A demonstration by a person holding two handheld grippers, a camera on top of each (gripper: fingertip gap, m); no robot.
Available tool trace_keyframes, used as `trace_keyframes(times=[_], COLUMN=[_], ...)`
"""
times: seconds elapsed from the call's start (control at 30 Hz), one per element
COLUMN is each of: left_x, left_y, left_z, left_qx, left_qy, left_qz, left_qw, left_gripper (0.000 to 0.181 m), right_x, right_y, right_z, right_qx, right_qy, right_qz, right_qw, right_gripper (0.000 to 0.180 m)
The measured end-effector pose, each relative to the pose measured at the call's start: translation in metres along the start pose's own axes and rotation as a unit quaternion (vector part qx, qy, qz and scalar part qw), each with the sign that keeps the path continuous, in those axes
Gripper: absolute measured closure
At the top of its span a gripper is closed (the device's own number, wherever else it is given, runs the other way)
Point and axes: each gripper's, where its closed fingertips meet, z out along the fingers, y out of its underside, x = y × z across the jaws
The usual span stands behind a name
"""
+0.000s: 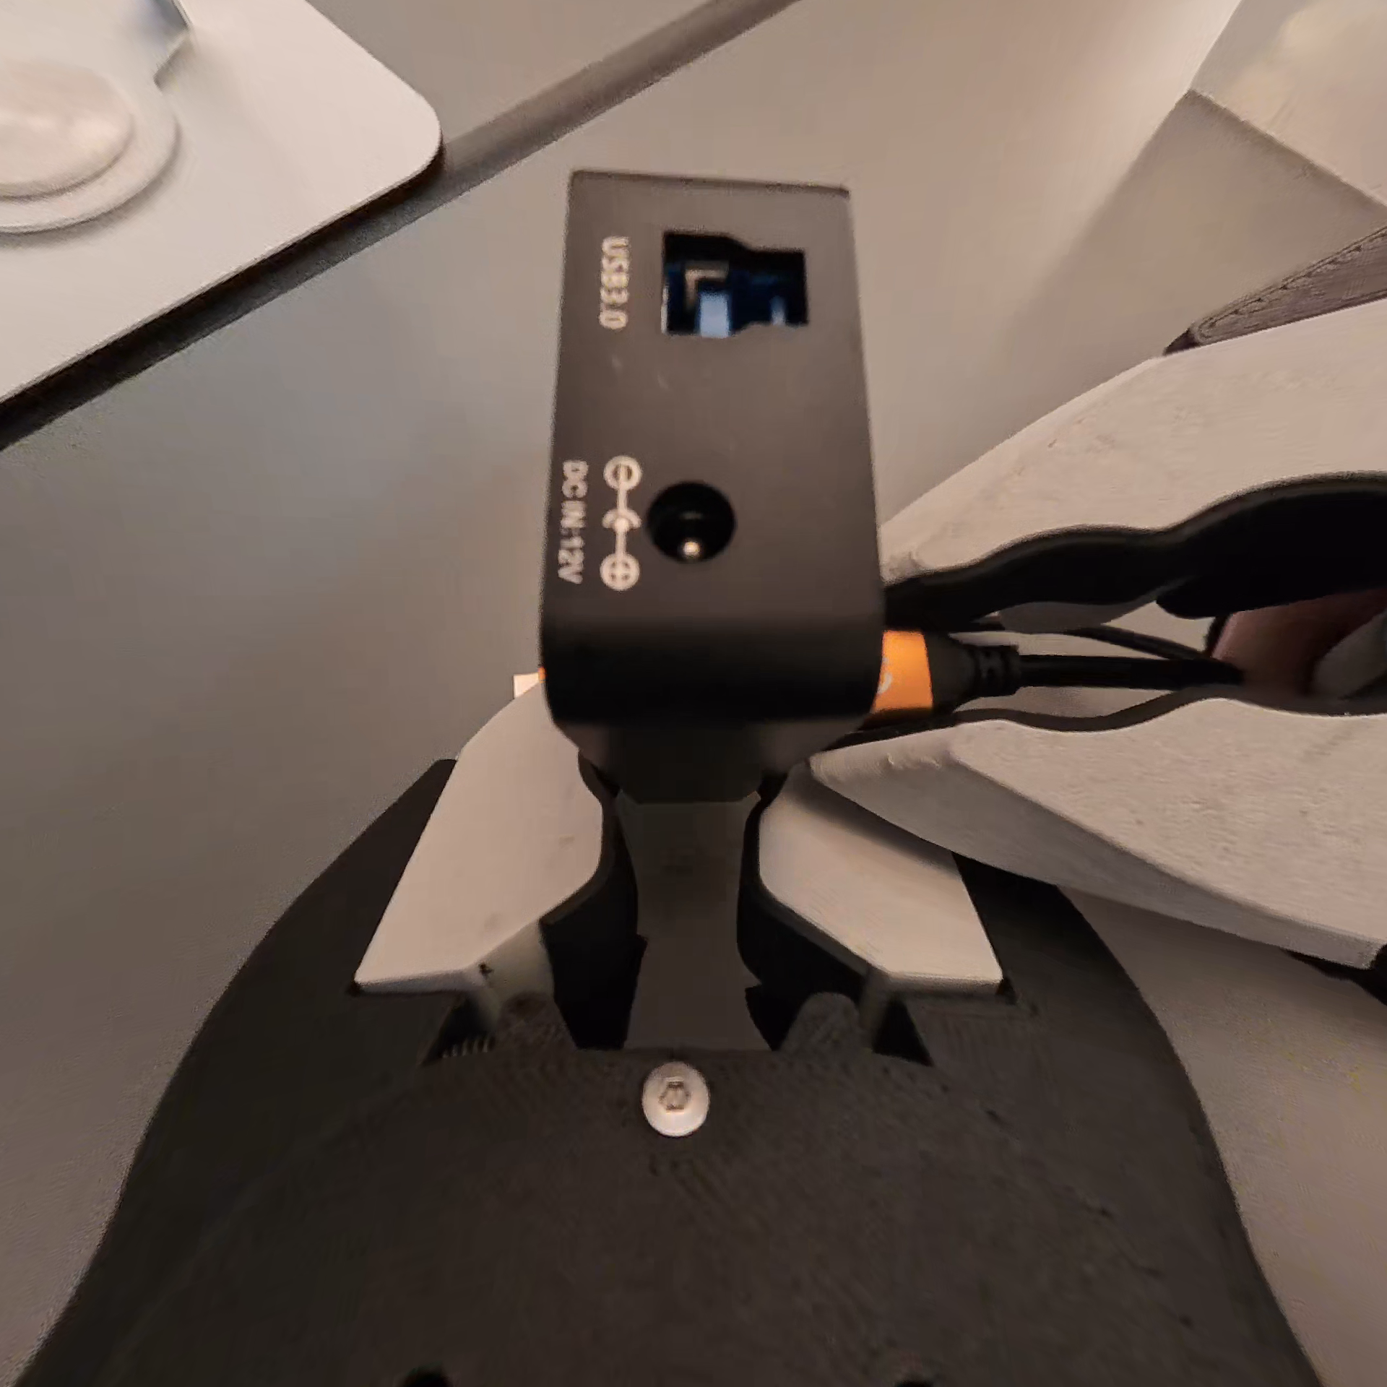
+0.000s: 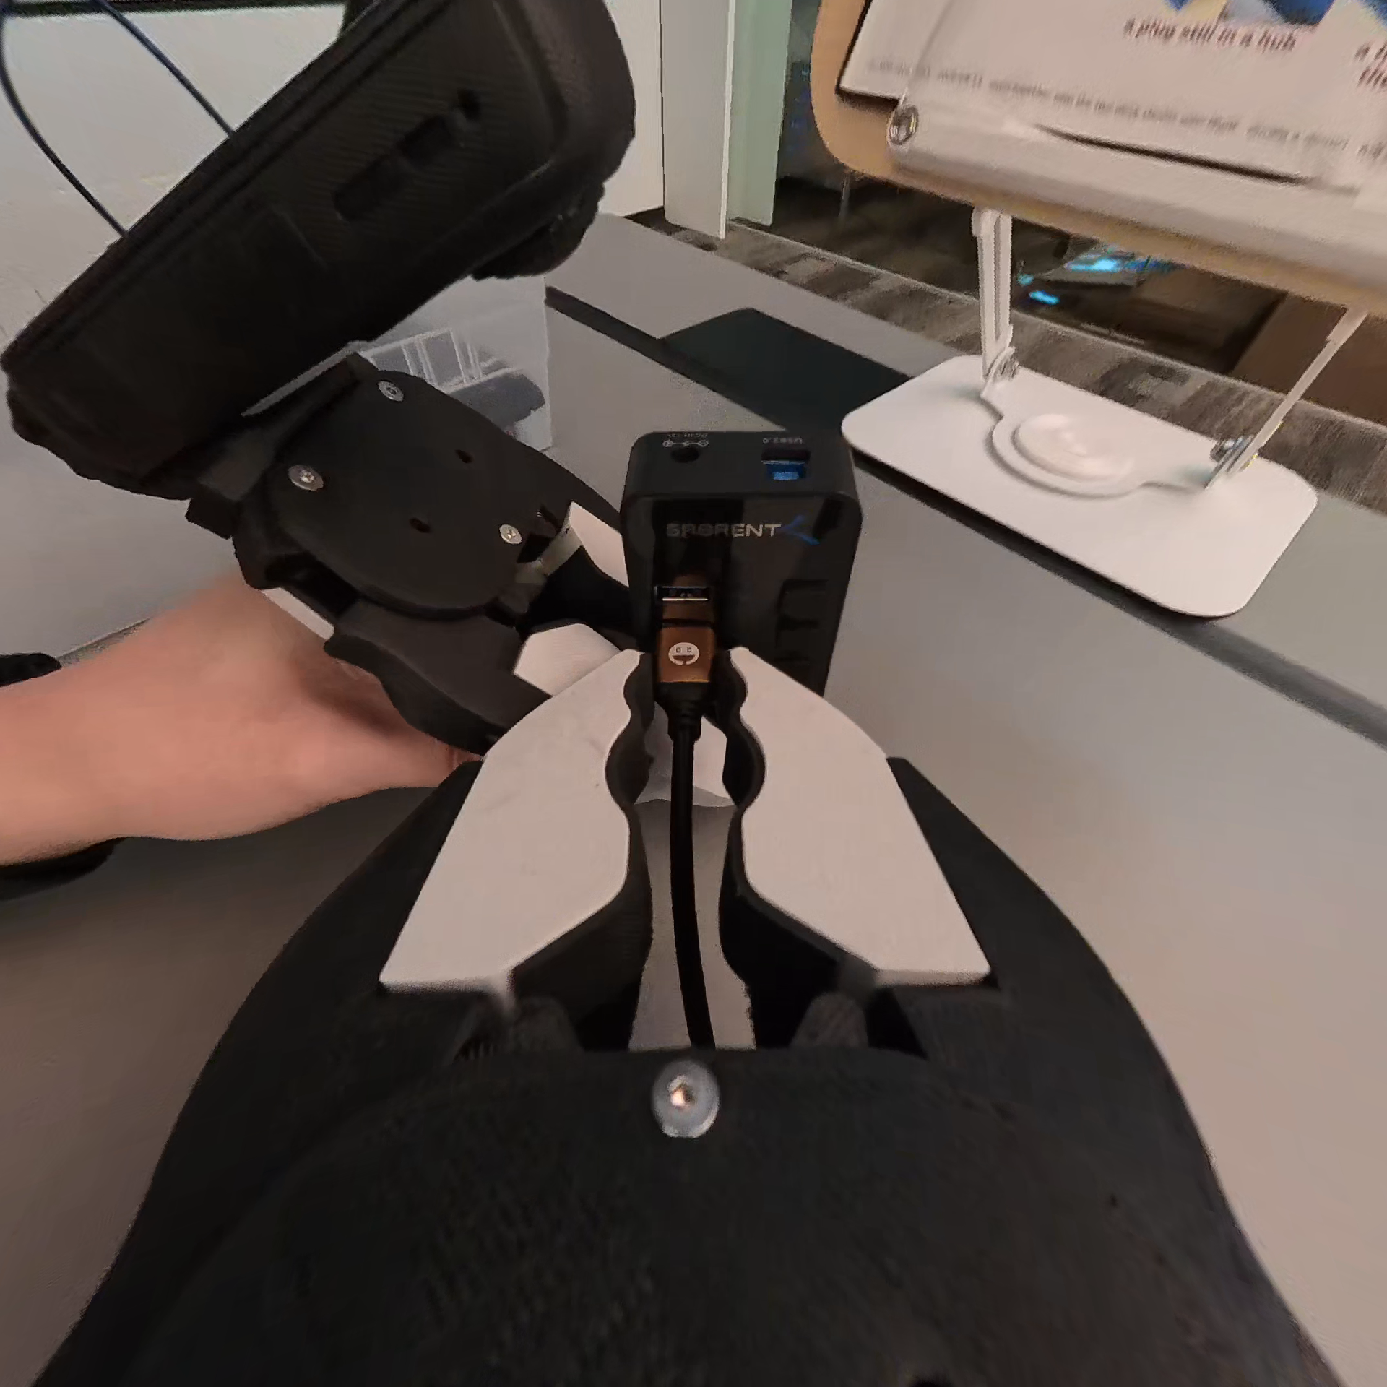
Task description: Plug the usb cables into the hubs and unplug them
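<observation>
My left gripper [image 1: 679, 780] is clamped on the hub [image 2: 739, 559], held above the tabletop [image 2: 1051, 750], and my right gripper [image 2: 683, 675] pinches the orange plug [image 2: 681, 651], seemingly seated in a port, so I'd move it straight along the port axis, no twisting.

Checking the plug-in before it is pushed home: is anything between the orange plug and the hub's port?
Nothing visible. The orange plug, held in the right hand-held gripper, has its metal tip right at the port on the black hub.
</observation>
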Motion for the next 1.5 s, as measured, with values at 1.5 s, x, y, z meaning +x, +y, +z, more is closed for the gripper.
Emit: trace_keyframes(times=[1.5], left_x=[0.022], left_y=[-0.076], left_z=[-0.087], left_qx=[0.061], left_qy=[-0.238], left_qz=[0.22], left_qw=[0.944], left_gripper=[0.152], right_x=[-0.023], right_y=[-0.074], right_z=[-0.08], right_qx=[0.296], right_qy=[-0.012], right_qz=[-0.13], right_qw=[0.946], right_gripper=[0.164])
